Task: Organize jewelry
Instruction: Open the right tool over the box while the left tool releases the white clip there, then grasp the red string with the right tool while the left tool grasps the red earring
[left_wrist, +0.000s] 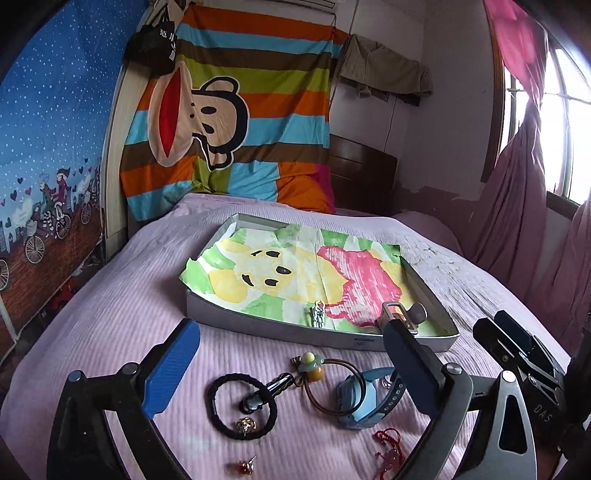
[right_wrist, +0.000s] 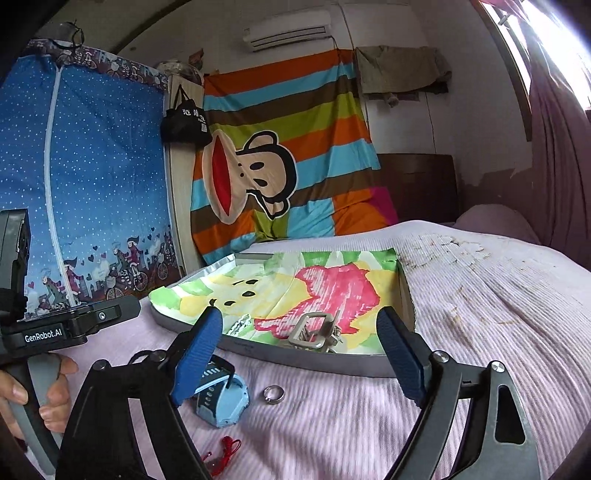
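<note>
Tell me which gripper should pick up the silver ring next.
Right, probably. The silver ring lies on the bedspread between the open right gripper's fingers. The left gripper, also open, frames the hair ties and watch instead.

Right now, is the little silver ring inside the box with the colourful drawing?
No, the little silver ring lies on the pink bedspread, in front of the grey box.

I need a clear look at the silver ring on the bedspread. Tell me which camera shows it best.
The right wrist view. The silver ring lies in plain sight on the pink bedspread, between the open fingers of the right gripper, beside the blue watch. In the left wrist view I cannot make the ring out.
</note>
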